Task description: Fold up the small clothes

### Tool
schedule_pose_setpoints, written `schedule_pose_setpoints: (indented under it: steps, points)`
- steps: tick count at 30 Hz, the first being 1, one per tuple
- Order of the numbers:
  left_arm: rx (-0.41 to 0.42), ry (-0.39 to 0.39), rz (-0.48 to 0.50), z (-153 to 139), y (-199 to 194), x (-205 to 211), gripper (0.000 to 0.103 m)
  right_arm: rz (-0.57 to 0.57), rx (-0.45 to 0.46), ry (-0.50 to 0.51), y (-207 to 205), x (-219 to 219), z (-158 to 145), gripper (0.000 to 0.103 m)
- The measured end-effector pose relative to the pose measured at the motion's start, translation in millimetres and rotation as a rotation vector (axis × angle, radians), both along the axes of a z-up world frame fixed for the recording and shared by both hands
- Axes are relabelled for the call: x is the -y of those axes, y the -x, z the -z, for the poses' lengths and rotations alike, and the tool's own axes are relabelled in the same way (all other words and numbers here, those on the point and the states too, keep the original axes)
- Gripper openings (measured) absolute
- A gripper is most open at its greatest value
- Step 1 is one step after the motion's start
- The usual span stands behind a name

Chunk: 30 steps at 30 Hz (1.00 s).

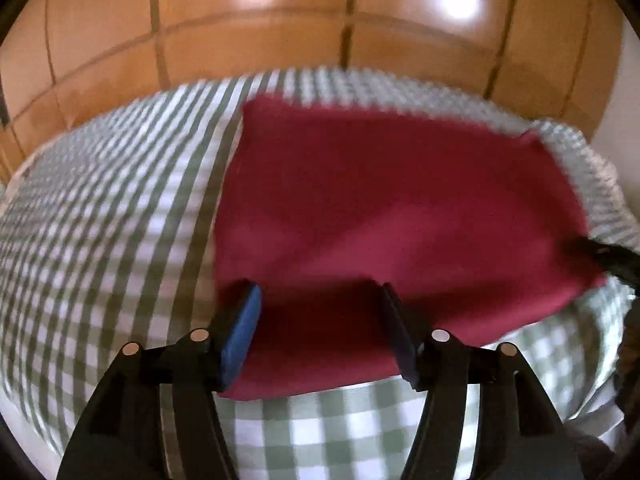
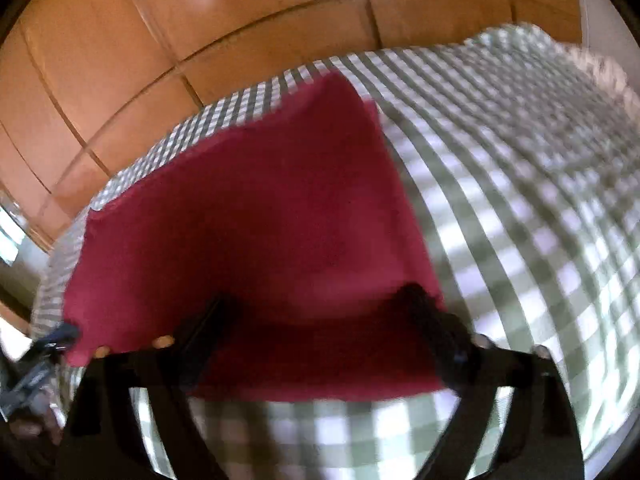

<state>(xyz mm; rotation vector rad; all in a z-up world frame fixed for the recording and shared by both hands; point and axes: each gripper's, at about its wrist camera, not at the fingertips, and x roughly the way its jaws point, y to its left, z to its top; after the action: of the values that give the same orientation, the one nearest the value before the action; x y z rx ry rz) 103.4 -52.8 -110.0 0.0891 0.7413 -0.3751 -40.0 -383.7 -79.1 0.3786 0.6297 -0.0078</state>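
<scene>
Your left gripper (image 1: 318, 300) stands with jaws apart over the near edge of the red cloth (image 1: 392, 208), gripping nothing. Your right gripper (image 2: 320, 308) is also spread wide over the cloth's near edge, pads off it. The cloth lies flat on the green checked bedsheet (image 1: 112, 216).

A desk covered by a green-and-white checked cloth (image 1: 100, 220) fills the lower part of both frames. A red garment (image 1: 380, 208) lies flat directly on the cloth, at centre right in the left wrist view and centre left in the right wrist view. Beyond the desk's far edge, at the top of the frame, is an orange tiled floor (image 1: 248, 52).
</scene>
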Motion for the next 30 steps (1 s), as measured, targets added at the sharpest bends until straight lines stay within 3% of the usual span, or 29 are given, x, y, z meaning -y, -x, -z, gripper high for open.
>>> schedule_pose_setpoints:
  steps: [5, 10, 12, 16, 24, 30]
  points:
    - [0.02, 0.006, 0.008, -0.6, 3.6, -7.1, 0.06, 0.003, -0.013, 0.131, 1.2, -18.6, 1.6, 0.082]
    - [0.035, 0.064, -0.011, -14.7, 7.5, -13.3, 0.06, 0.006, -0.036, 0.134, 1.0, -25.1, -11.4, 0.086]
    - [0.061, 0.066, -0.026, -22.9, 4.3, -14.6, 0.06, 0.006, 0.003, 0.095, 5.0, -23.3, -25.2, 0.087]
    - [0.083, 0.069, -0.033, -31.2, -4.0, -12.2, 0.06, -0.022, 0.051, 0.114, -7.6, -32.1, -49.5, 0.087]
    - [0.129, -0.004, -0.022, -44.2, -27.4, 15.9, 0.06, -0.152, -0.016, 0.24, -80.8, -89.0, -65.1, 0.087]
    - [0.133, -0.041, -0.019, -42.1, -41.5, 26.6, 0.06, -0.178, -0.174, 0.322, -153.4, -106.7, -45.9, 0.091]
